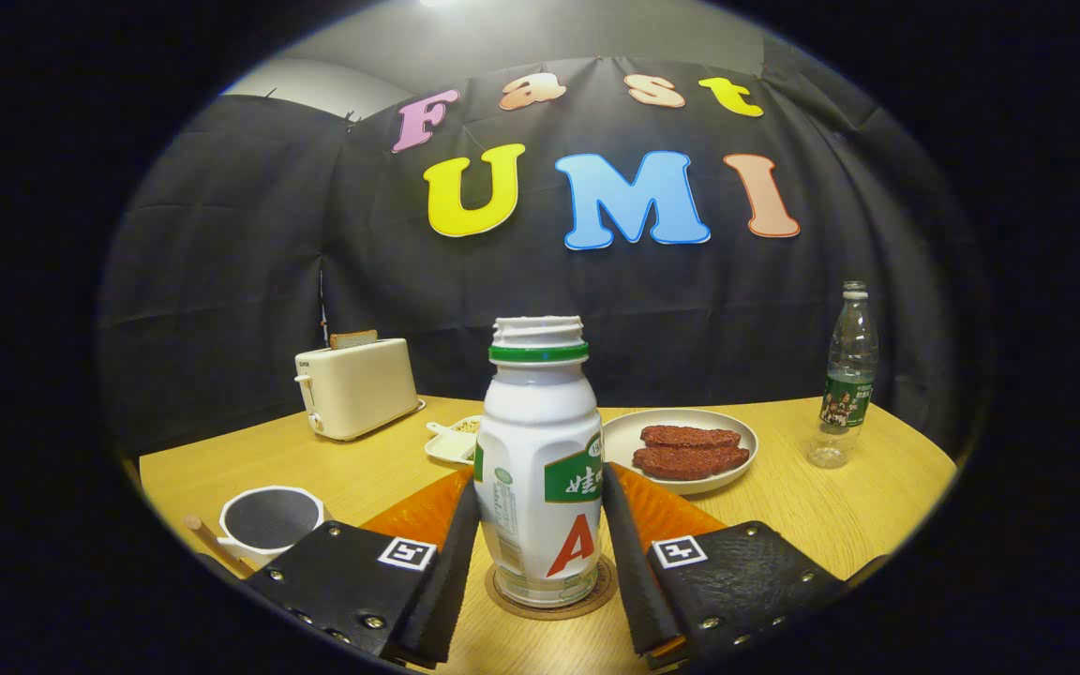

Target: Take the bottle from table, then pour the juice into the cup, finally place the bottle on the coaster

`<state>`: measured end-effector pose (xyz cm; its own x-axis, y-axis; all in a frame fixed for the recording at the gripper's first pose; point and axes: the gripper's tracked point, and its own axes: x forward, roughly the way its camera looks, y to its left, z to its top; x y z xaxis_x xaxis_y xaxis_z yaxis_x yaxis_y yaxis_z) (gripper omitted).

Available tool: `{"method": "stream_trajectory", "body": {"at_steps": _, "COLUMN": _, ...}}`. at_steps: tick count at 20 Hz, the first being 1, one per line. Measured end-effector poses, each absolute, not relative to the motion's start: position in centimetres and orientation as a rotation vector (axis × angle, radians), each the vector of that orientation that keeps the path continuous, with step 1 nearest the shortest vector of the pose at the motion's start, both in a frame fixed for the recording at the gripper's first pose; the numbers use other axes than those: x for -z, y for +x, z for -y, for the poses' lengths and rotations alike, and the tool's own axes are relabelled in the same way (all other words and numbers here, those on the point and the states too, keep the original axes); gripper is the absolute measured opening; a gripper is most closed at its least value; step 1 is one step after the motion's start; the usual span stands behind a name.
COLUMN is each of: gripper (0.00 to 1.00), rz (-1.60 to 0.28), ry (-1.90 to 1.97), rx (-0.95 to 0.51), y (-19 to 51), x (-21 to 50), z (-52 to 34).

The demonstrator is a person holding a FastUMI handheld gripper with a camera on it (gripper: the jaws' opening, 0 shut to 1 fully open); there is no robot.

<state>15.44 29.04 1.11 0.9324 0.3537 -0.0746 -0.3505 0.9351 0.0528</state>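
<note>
The cup (pixel 270 518) stands on the table (pixel 877 497), just left of the left finger (pixel 451 562). The bottle (pixel 540 469) stands upright between both fingers, long axis vertical, cap off, base centred on the coaster (pixel 554 607). The gripper (pixel 540 572) is narrowed to bottle width; both fingers lie against the bottle's sides. Whether they press or merely touch cannot be told. Release looks near.
</note>
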Motion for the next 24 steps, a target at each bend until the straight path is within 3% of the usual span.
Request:
{"method": "stream_trajectory", "body": {"at_steps": 11, "gripper": 0.77, "rz": -0.015, "ry": -0.060, "rx": -0.335, "y": 15.1, "x": -1.9, "z": -29.4}}
{"method": "stream_trajectory", "body": {"at_steps": 13, "gripper": 0.93, "rz": 0.043, "ry": -0.066, "rx": -0.331, "y": 14.5, "x": -3.5, "z": -29.5}}
{"method": "stream_trajectory", "body": {"at_steps": 24, "gripper": 0.92, "rz": 0.403, "ry": -0.038, "rx": -0.294, "y": 7.4, "x": -18.5, "z": -27.0}}
